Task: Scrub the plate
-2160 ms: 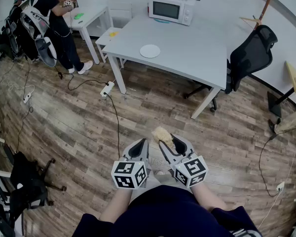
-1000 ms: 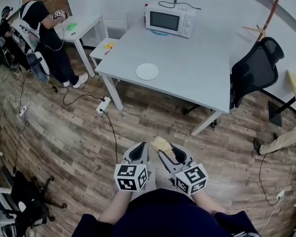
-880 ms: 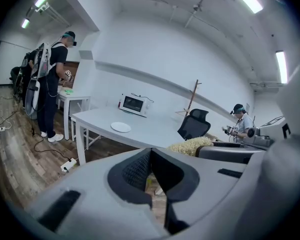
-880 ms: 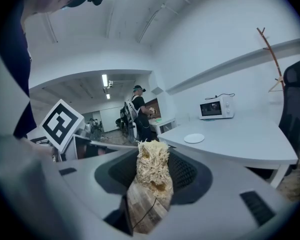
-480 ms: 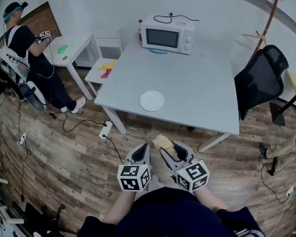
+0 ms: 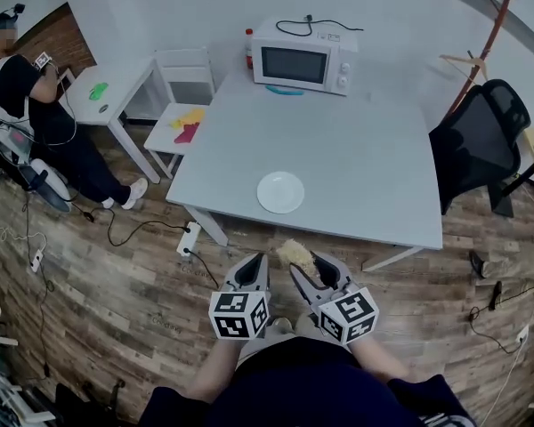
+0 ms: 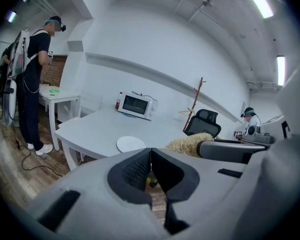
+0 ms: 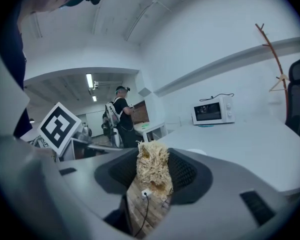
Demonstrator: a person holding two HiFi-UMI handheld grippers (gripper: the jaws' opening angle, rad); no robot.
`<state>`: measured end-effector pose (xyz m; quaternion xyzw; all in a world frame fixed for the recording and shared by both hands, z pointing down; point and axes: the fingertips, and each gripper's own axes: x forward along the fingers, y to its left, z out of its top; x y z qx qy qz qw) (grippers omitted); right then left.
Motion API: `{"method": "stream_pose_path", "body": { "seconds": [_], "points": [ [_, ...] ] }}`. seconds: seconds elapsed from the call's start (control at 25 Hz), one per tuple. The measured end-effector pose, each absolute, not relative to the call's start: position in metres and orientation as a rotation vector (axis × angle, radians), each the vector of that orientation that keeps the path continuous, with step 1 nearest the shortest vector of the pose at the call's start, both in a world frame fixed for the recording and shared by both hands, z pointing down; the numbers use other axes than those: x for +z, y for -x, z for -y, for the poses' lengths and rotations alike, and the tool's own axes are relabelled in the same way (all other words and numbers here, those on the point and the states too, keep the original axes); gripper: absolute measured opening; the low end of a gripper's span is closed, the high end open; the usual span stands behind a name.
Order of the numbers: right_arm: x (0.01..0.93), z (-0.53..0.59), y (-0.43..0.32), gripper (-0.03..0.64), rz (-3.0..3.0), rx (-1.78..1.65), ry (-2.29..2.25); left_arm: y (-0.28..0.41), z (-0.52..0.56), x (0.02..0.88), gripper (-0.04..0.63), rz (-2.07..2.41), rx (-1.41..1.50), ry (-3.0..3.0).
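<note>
You haven't started scrubbing: your right gripper [image 6: 308,262] clamps the scrubber [image 6: 295,253], your left gripper [image 6: 254,260] is closed and empty, and the plate [image 6: 280,191] lies untouched near the bench's [image 6: 365,163] front edge.

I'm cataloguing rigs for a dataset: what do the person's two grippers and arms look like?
The left gripper and right gripper both have light grey, wedge-shaped shells that taper to two jaws lined with black ribbed pads. Each carries a white cube printed with black square markers. No cables show on them. The person wears dark navy sleeves, and the forearms are bare.
</note>
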<state>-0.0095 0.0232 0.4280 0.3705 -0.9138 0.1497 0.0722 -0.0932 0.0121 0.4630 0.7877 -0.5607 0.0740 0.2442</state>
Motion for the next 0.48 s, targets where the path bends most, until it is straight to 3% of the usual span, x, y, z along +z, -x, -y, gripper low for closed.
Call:
{"method": "stream_pose_path", "body": {
  "seconds": [0.48],
  "points": [
    [0.448,0.038,-0.008,0.181,2.678,0.500,-1.174,0.104,0.037,0.493,0.018,1.521,0.219,-2.076]
  ]
}}
